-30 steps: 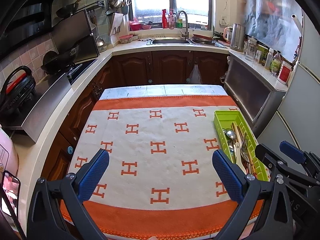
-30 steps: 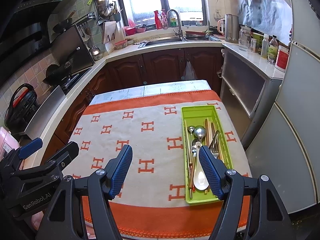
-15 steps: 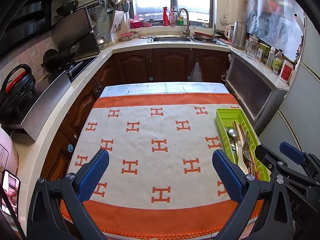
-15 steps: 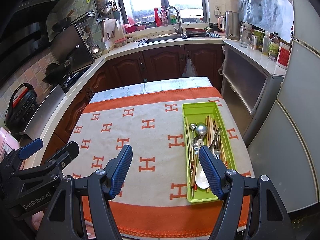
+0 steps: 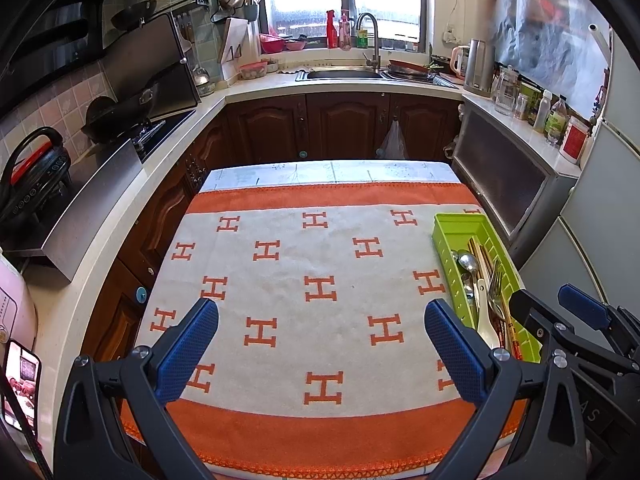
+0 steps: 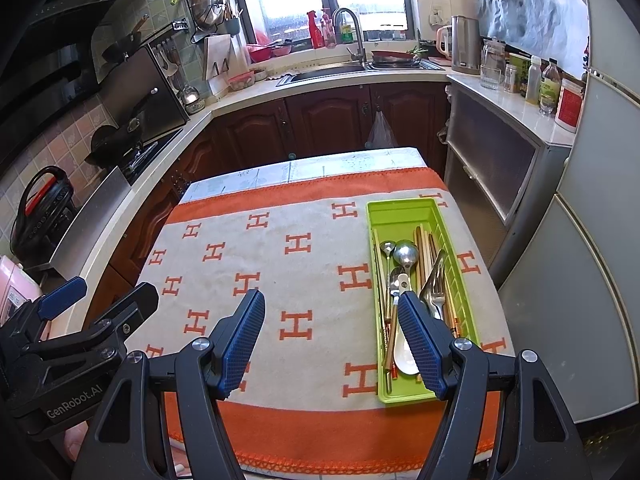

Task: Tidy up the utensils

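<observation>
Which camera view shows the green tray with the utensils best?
The right wrist view: the green tray shows nearly whole, only its near end behind a finger. In the left wrist view it sits at the edge, partly hidden.

Each tool had black frames with silver screws. Its fingers (image 6: 420, 344) wore blue textured pads. The left tool (image 6: 64, 332) read "GenRobot.AI".

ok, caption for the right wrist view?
Open right gripper above patterned cloth, beside green tray holding spoons, fork and chopsticks.
</observation>
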The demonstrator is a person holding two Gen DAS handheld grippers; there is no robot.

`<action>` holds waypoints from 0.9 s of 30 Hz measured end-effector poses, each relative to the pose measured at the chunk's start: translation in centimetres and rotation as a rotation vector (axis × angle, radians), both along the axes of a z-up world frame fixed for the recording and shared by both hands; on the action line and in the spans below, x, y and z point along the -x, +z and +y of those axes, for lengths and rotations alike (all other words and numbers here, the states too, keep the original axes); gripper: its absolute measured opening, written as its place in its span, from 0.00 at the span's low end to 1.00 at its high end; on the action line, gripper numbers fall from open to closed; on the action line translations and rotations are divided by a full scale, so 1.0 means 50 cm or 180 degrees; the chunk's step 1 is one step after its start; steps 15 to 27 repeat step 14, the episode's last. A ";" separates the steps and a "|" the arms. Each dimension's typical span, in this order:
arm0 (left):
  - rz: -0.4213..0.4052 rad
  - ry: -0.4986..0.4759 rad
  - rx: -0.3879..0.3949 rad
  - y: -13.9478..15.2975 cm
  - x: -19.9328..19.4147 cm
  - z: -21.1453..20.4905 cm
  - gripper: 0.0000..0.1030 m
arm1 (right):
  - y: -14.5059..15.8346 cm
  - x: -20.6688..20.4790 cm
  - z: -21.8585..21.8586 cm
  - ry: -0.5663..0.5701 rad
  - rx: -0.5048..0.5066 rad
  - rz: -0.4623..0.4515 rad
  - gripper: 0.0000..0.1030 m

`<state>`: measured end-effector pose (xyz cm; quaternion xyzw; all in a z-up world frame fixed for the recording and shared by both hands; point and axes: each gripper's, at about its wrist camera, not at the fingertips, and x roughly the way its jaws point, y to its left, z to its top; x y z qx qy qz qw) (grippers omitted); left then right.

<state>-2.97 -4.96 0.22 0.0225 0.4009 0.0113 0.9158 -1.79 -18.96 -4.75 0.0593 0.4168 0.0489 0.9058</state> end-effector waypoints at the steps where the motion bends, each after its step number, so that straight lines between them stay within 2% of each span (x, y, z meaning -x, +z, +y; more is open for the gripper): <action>1: 0.0000 0.0001 -0.0004 -0.001 0.001 0.000 0.99 | 0.003 0.001 0.000 -0.0002 0.0004 -0.0002 0.68; 27: 0.0030 -0.0004 -0.0004 -0.003 -0.001 0.001 0.99 | -0.014 -0.001 0.008 -0.0002 -0.0033 0.0043 0.68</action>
